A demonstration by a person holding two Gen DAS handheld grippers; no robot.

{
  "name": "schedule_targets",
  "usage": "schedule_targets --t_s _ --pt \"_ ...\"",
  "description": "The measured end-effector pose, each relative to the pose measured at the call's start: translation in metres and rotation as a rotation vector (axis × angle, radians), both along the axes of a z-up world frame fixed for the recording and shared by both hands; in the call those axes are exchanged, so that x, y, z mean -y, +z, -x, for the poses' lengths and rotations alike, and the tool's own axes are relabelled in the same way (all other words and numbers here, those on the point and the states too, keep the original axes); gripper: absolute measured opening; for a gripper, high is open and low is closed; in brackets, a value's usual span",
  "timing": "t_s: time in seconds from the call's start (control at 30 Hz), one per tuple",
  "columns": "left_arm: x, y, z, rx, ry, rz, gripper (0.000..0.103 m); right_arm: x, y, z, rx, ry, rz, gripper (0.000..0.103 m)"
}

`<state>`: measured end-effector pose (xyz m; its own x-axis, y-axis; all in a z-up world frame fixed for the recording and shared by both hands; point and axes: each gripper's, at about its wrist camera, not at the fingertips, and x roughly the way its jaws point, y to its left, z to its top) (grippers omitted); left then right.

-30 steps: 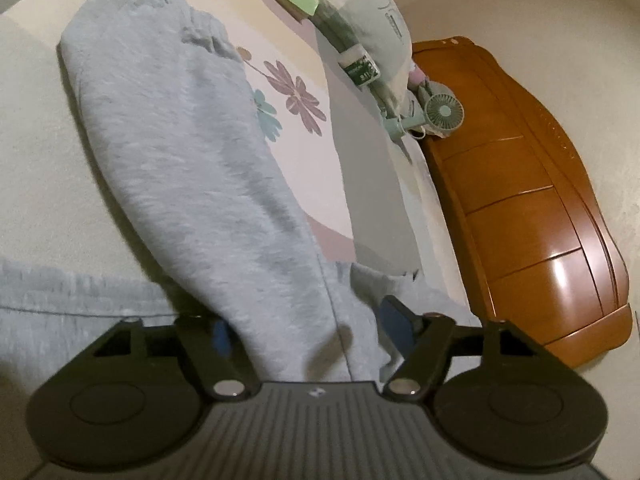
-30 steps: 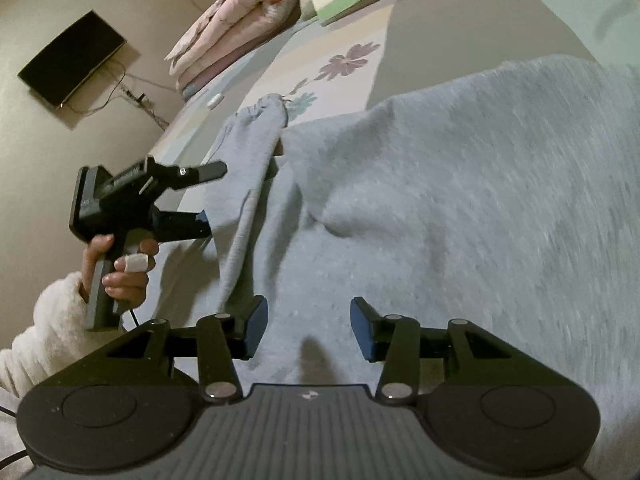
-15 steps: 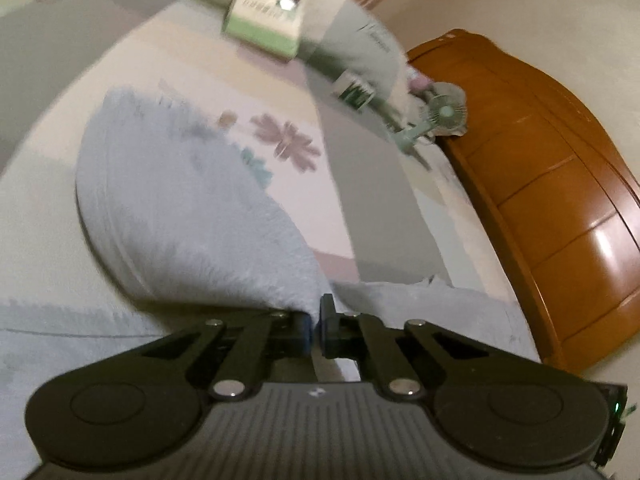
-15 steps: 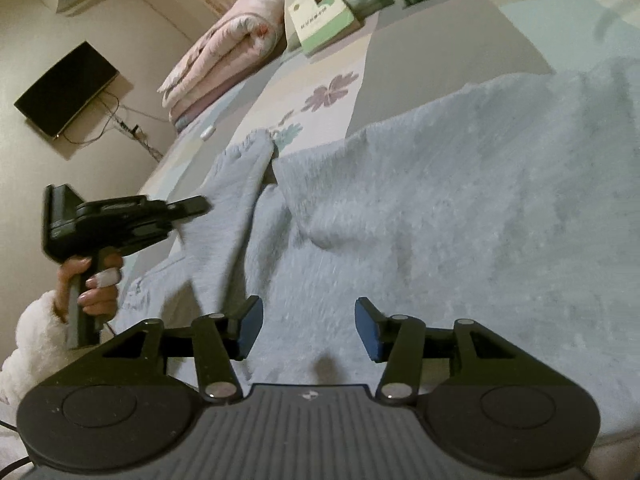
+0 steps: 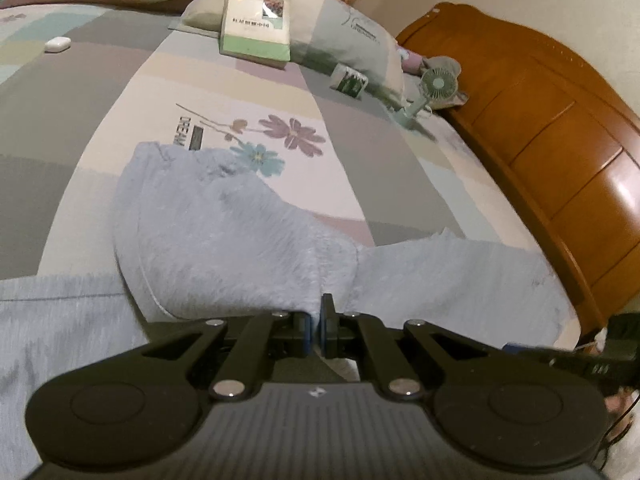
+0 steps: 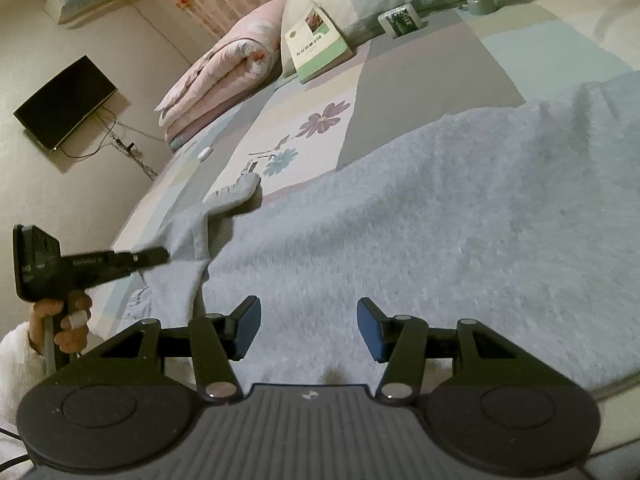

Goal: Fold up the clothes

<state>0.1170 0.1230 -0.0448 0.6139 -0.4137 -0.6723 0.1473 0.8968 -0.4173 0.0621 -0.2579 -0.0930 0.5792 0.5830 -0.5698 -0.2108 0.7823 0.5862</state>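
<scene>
A light grey fleece sweatshirt lies spread on the bed. Its sleeve runs away from my left gripper, which is shut on the sleeve's near end and holds it lifted. In the right wrist view the left gripper shows at the left, at the sleeve, whose cuff rests on the flowered sheet. My right gripper is open and empty, just above the sweatshirt's body near the bed's front edge.
A green and white book leans on a pillow at the head of the bed, with a small box, a hand fan and a white earbud case. A wooden headboard stands right. A folded pink quilt lies beyond.
My left gripper closed on the sleeve and pulled back and up, bunching it. My right gripper stayed open and drew back slightly over the sweatshirt's body.
</scene>
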Motion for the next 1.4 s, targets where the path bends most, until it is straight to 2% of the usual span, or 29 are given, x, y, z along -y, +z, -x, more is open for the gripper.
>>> schedule_targets --t_s 0.2,0.37,0.5,0.67,0.77,0.87,0.9,0.97,1.1,1.2,1.27,1.3,1.4 --pt "0.006 -0.016 0.000 -0.026 -0.014 -0.088 0.002 0.002 0.002 0.003 0.002 -0.027 0.049 0.059" --pt "0.004 -0.017 -0.001 -0.012 -0.034 -0.101 0.002 0.006 0.009 0.014 0.034 -0.032 0.207 0.059" --pt "-0.001 -0.030 -0.010 -0.057 -0.020 -0.128 0.011 0.020 0.011 0.026 0.029 -0.065 0.330 0.058" --pt "-0.005 -0.040 -0.014 -0.086 -0.026 -0.120 0.014 0.052 0.000 0.034 0.030 -0.203 0.379 0.057" --pt "-0.004 -0.042 -0.015 -0.105 -0.036 -0.138 0.014 0.051 -0.018 0.034 0.013 -0.176 0.447 0.055" --pt "-0.005 -0.041 -0.012 -0.123 -0.041 -0.170 0.025 0.037 -0.014 0.042 0.022 -0.102 0.568 0.055" --pt "-0.006 -0.040 -0.011 -0.129 -0.041 -0.186 0.033 0.032 -0.012 0.045 0.025 -0.076 0.608 0.055" --pt "-0.009 -0.036 -0.007 -0.138 -0.043 -0.209 0.044 0.031 -0.005 0.045 0.046 -0.080 0.616 0.055" --pt "-0.014 -0.026 0.003 -0.151 -0.051 -0.257 0.051 0.027 0.006 0.039 0.105 -0.097 0.606 0.056" --pt "-0.011 -0.014 0.014 -0.136 -0.056 -0.325 0.054 0.014 -0.007 0.024 0.078 -0.061 0.632 0.061" --pt "-0.009 -0.005 0.020 -0.113 -0.060 -0.358 0.055 0.009 -0.020 0.022 0.043 -0.023 0.661 0.063" --pt "-0.006 0.001 0.021 -0.098 -0.065 -0.366 0.057 0.009 -0.018 0.021 0.044 -0.019 0.655 0.066" --pt "0.008 0.019 0.018 -0.041 -0.100 -0.368 0.063 0.012 -0.005 0.018 0.062 -0.019 0.618 0.066"
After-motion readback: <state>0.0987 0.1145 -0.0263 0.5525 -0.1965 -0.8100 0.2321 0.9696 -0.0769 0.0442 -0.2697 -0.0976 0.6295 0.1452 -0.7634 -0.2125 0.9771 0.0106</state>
